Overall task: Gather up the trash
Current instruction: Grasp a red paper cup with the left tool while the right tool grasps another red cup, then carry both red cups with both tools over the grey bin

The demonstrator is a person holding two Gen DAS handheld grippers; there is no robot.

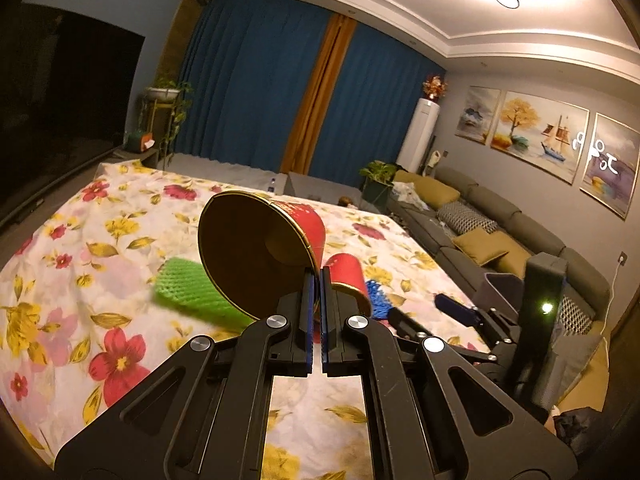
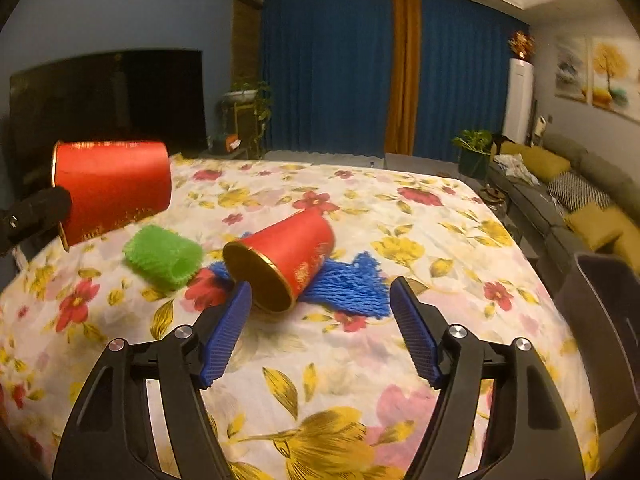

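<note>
My left gripper (image 1: 318, 276) is shut on the rim of a red paper cup (image 1: 260, 248) with a gold inside, held above the table; the cup also shows in the right wrist view (image 2: 112, 186). A second red cup (image 2: 280, 264) lies on its side on the floral tablecloth (image 2: 360, 360), resting on blue foam netting (image 2: 352, 284). A green foam net sleeve (image 2: 164, 256) lies to its left. My right gripper (image 2: 320, 320) is open, its fingers either side of the lying cup's mouth, just short of it. In the left wrist view the lying cup (image 1: 348, 274) is partly hidden.
A grey bin (image 2: 604, 320) stands at the table's right edge. A sofa (image 1: 500, 232) with cushions runs along the right wall. A dark TV (image 2: 112, 92), plants and blue curtains (image 2: 328, 68) are at the back.
</note>
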